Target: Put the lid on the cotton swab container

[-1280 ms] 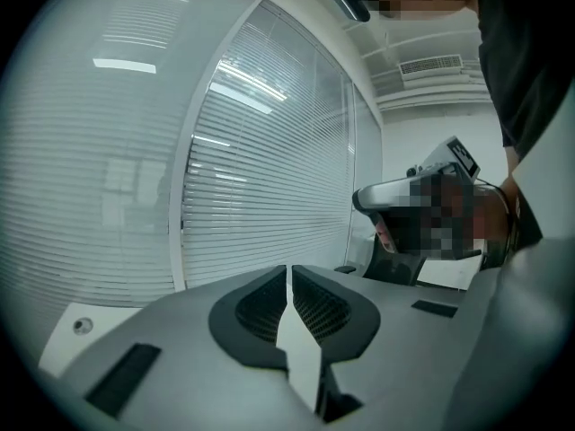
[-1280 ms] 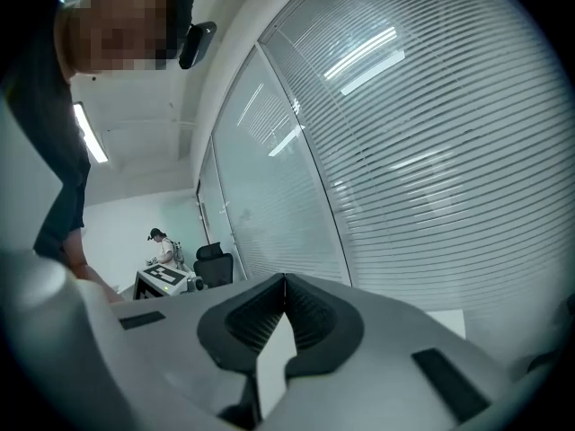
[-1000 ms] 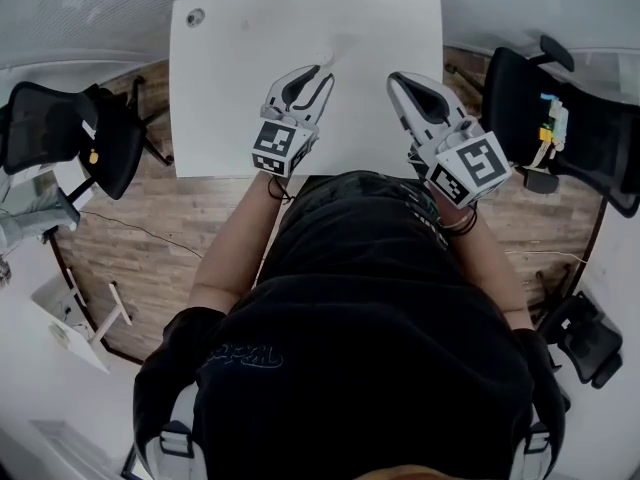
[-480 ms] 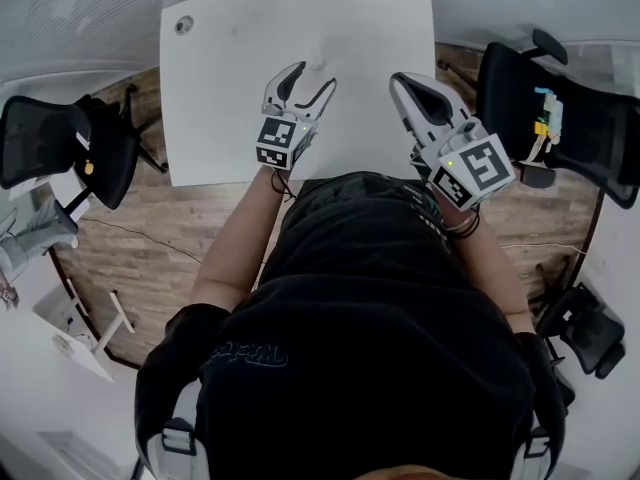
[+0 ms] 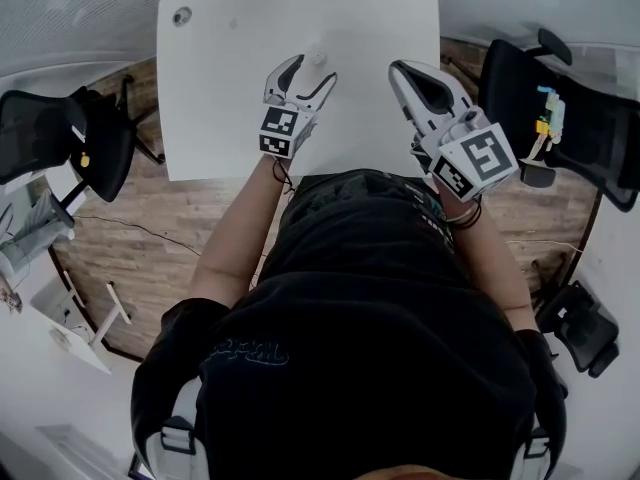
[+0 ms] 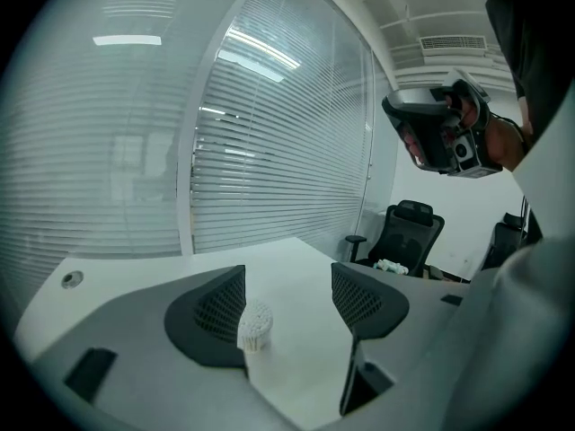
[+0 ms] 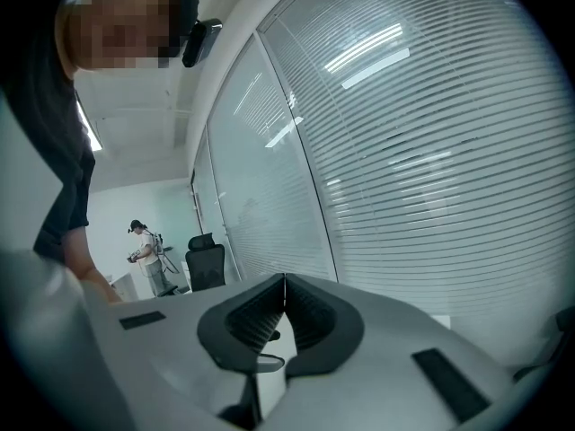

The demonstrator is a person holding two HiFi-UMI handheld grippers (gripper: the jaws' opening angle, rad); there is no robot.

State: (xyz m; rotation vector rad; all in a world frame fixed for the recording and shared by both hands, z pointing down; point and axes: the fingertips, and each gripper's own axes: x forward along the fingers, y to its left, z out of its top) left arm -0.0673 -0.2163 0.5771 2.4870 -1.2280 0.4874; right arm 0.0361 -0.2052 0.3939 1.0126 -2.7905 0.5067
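While just opening jaws of left gripper point(image 6: 287, 285), straddles ungripped cotton swab container point(image 6: 255, 326) on white table point(image 5: 230, 88); holds right gripper point(image 7: 285, 285) clenched shut.

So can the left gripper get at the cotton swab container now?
Probably yes: the left gripper has just been opening its jaws, and the cotton swab container stands on the table between them, nothing blocking it.

Before me a white table point(image 5: 230, 88) on wood floor point(image 5: 150, 228), black office chairs point(image 5: 60, 133) either side, slatted blinds point(image 6: 269, 151) beyond.
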